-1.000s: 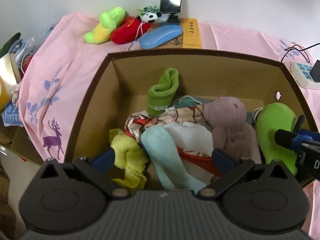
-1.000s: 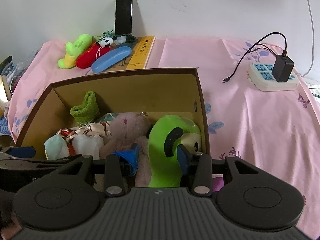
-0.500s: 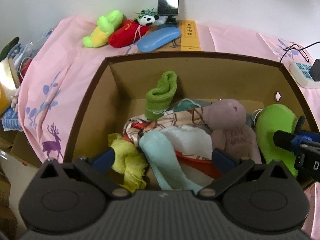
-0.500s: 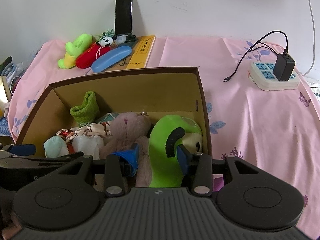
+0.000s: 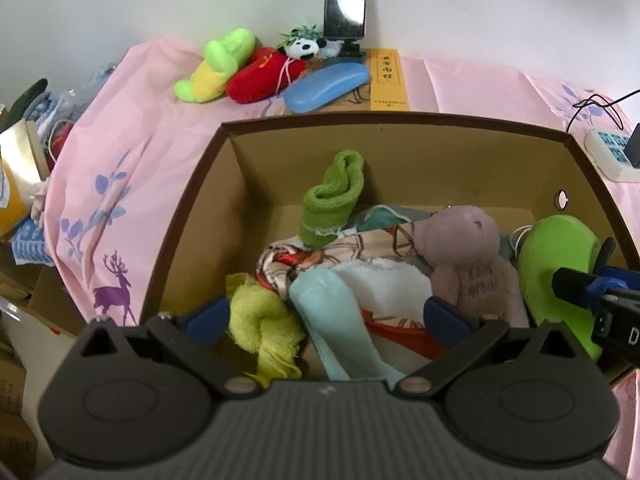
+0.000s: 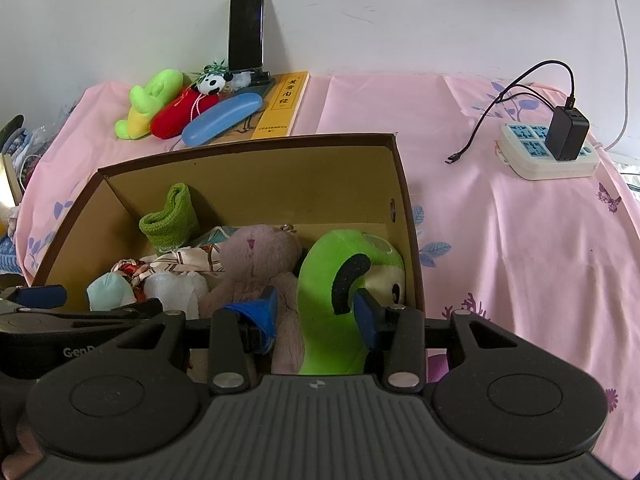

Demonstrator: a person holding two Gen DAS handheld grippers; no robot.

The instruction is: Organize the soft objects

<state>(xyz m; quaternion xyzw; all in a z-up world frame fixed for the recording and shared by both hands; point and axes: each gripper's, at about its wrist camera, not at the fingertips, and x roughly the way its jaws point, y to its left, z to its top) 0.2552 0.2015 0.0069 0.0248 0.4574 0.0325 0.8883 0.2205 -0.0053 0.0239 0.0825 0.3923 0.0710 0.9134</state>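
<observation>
A pink printed tablecloth [image 6: 500, 240] covers the table against a white wall. On it sits the brown open-topped cardboard box [image 6: 248, 184], crowded with soft things. Largest inside, at its right end, the bright green plush toy [image 6: 332, 280] lies between the spread fingers of the right gripper [image 6: 314, 312], apparently unclamped; closing there could also snag the mauve plush bear [image 6: 256, 256] touching it. The left gripper [image 5: 326, 314] hangs wide open over the pale blue sock [image 5: 332, 308] and yellow fuzzy cloth [image 5: 260, 316], risking a double pick.
</observation>
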